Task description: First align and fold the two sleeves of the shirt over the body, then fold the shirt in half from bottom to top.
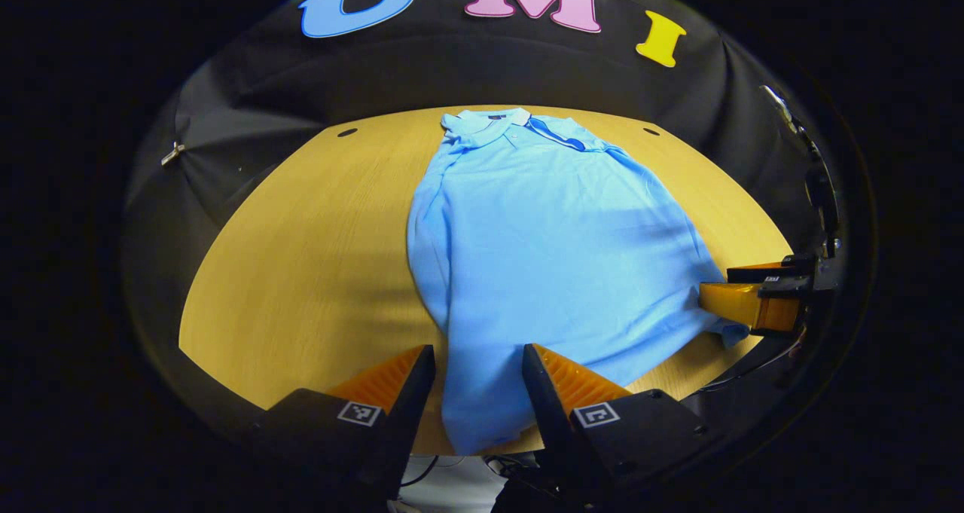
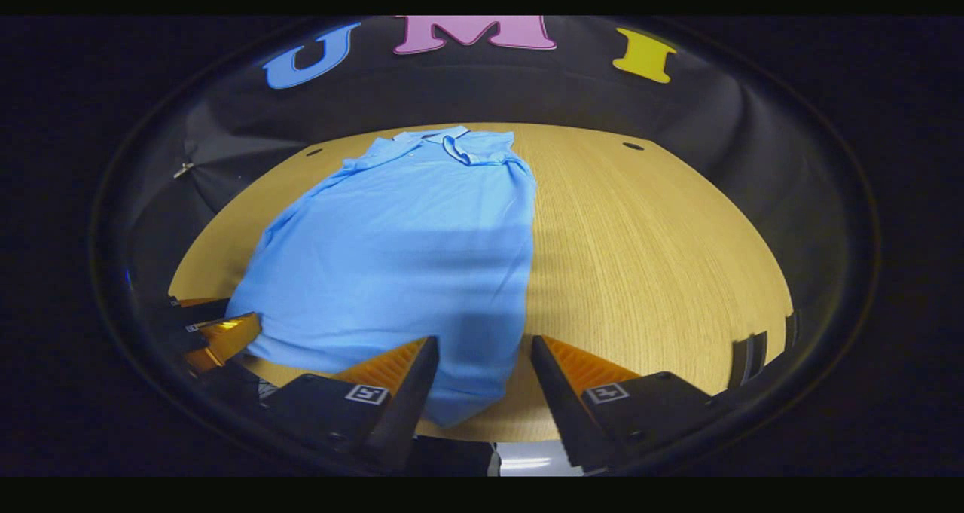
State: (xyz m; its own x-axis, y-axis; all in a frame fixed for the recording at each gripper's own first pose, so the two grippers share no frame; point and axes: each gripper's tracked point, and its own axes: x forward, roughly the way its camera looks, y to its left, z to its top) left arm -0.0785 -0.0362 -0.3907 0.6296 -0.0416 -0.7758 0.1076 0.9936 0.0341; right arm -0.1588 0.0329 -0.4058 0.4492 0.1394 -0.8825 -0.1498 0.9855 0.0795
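Left gripper (image 1: 478, 366) low at the near edge of the round light-wood counter (image 1: 301, 272), fingers spread apart with nothing pressed between; bottom hem corner of the light blue short-sleeved polo shirt (image 1: 542, 249) lying in the gap, draped just over the counter's near rim. Right gripper (image 2: 482, 358) likewise at the near edge, fingers parted and empty, the shirt's other hem corner reaching into the gap from the left finger's side. In the left gripper view, right gripper (image 1: 745, 302) off beyond the right finger, touching or just beside the shirt's lower side edge; grip there not clear. In the right gripper view, left gripper (image 2: 222, 336) off beyond the left finger, just beside the hem.

Farther out, shirt flat on its back, body running away from the fingers, side edges looking tucked in narrow, collar (image 1: 497, 125) near the far rim. Broad bare wood beyond the left finger in the left gripper view, and beyond the right finger in the right gripper view. Black cloth booth wall (image 1: 248, 121) close behind the far edge.
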